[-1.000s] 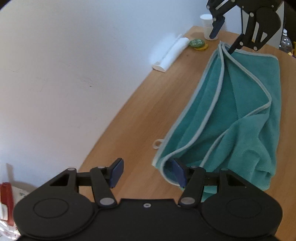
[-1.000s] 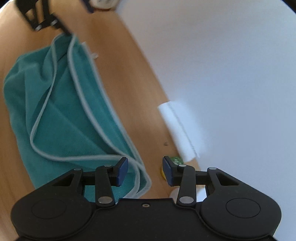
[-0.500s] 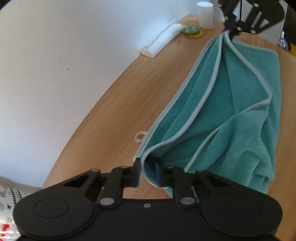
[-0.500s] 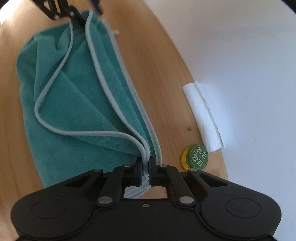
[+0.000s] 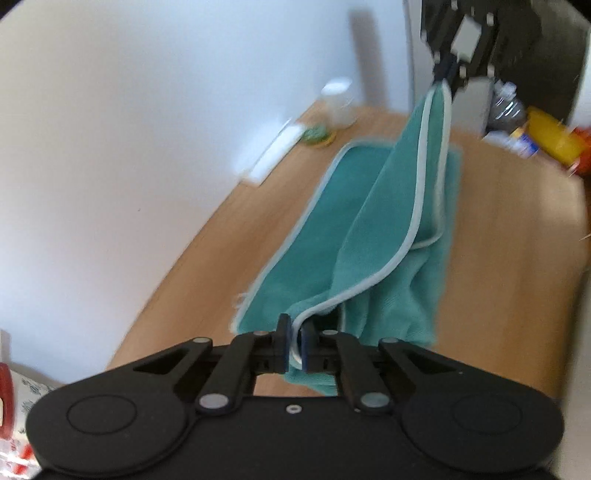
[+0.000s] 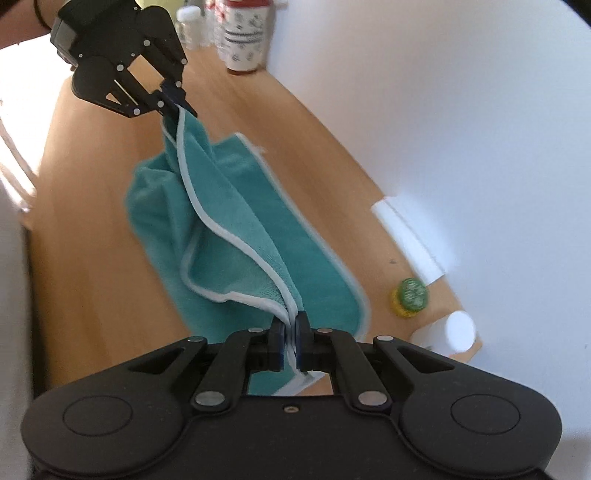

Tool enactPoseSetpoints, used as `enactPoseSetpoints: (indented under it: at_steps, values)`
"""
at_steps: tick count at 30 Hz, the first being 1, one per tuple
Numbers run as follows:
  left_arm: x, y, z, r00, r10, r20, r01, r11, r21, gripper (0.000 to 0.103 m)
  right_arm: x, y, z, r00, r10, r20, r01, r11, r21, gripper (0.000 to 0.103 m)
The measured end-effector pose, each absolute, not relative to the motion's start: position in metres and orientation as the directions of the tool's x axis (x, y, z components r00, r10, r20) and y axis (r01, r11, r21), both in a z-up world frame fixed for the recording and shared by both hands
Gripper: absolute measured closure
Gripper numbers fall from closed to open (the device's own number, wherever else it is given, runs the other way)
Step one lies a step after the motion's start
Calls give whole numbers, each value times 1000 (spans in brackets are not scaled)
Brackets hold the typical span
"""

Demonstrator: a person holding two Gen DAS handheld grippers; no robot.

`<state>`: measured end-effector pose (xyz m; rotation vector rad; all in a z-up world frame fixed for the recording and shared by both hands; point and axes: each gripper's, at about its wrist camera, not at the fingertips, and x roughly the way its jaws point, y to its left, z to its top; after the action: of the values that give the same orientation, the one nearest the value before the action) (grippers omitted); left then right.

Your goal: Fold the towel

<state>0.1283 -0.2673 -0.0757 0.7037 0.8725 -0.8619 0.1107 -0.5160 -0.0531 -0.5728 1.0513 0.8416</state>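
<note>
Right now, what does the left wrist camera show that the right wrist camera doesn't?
Only the left wrist view shows the yellow container and plastic bottle at the table's far end. Only the right wrist view shows the red-lidded jars and a person's forearm. Both show the teal towel, pinched at two corners by the left gripper and right gripper, plus the green lid and white cup.

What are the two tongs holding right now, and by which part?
Both hold the teal towel. The left tongs and the right tongs each pinch its white-trimmed edge at opposite ends, lifting that edge off the table.
</note>
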Motion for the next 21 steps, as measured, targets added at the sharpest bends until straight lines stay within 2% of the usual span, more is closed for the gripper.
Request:
enactPoseSetpoints:
  at_steps: [3, 8, 12, 21]
  values:
    - [115, -255, -50, 287, -403, -869, 873, 484, 64, 98, 94, -518, -35, 183, 380, -907, -831, 553, 64, 98]
    - [120, -256, -63, 248, -366, -897, 868, 495, 38, 97, 88, -525, -25, 115, 462, -880, -818, 546, 180, 98]
    - [138, -266, -88, 275, -298, -914, 850, 521, 86, 97, 115, -527, -52, 156, 415, -896, -794, 592, 136, 98]
    - [201, -274, -124, 317, -265, -911, 756, 650, 74, 97, 165, -529, -100, 209, 344, -916, -712, 695, 99, 98]
